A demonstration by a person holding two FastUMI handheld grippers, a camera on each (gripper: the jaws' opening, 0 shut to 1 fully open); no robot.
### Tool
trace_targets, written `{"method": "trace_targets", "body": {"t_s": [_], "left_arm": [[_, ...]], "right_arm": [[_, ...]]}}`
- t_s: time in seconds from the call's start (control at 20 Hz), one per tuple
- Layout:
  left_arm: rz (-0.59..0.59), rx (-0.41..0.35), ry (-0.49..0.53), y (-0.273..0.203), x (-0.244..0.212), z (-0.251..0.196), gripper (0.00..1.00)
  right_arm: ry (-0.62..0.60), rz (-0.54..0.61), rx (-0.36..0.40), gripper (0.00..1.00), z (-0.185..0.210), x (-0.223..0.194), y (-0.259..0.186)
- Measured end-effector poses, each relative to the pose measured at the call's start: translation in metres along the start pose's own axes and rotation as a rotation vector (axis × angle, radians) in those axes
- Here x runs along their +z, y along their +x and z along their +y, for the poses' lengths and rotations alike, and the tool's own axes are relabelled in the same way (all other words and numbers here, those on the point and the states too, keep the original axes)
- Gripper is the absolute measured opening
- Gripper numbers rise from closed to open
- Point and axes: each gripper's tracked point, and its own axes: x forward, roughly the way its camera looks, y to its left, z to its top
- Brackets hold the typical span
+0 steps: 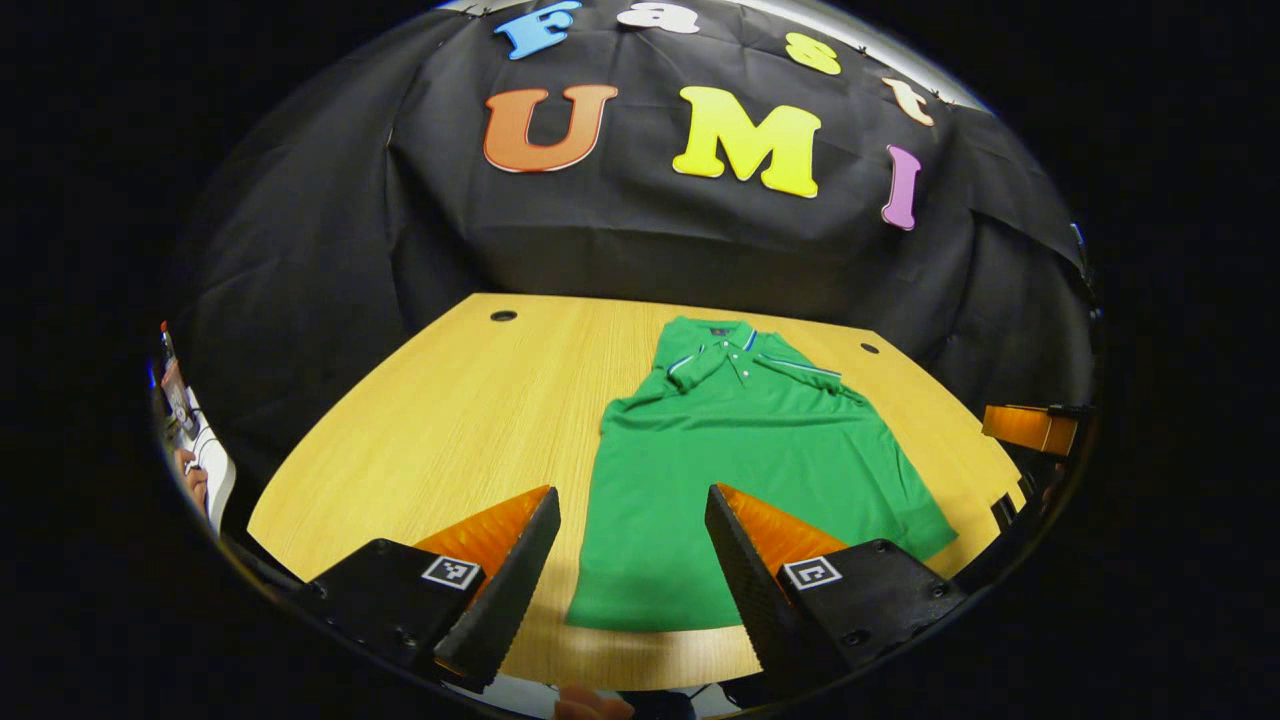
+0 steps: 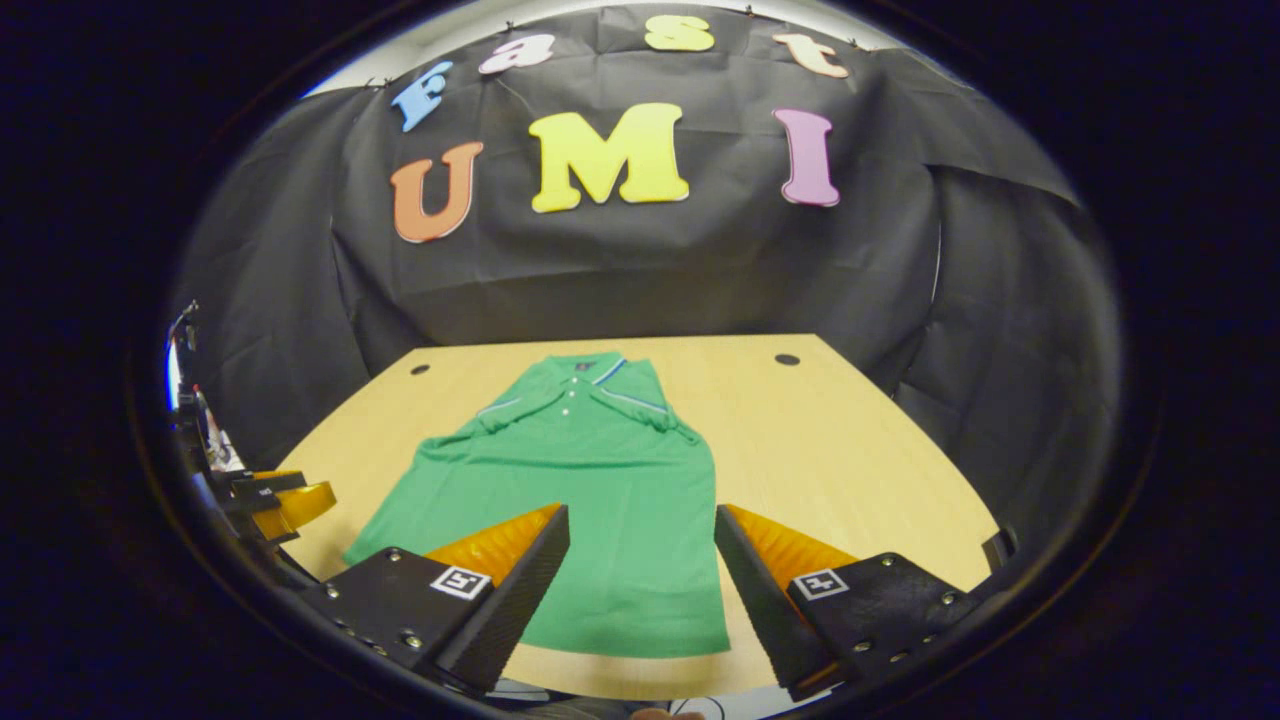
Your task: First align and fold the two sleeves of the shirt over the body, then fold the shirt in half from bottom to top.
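Left gripper view: green polo shirt point(image 1: 740, 470) lies flat on the wooden table point(image 1: 450, 420), collar toward the far wall. Sleeves look already folded in, though hard to confirm. Left gripper point(image 1: 632, 570) and right gripper point(image 2: 640, 580) both spread wide, holding nothing, above the hem. Light, limp fabric; pinch bottom corners.
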Motion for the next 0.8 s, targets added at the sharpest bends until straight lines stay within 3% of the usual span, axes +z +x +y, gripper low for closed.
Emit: {"method": "trace_targets", "body": {"t_s": [0.3,0.8], "left_arm": [[0.119,0.01,0.031,0.007,-0.051,-0.001,0.94],[0.218,0.027,0.062,0.01,-0.088,0.002,0.94]], "right_arm": [[-0.024,0.176,-0.02,0.94,-0.012,-0.079,0.015],[-0.04,0.33,-0.059,0.94,-0.026,-0.136,0.019]]}}
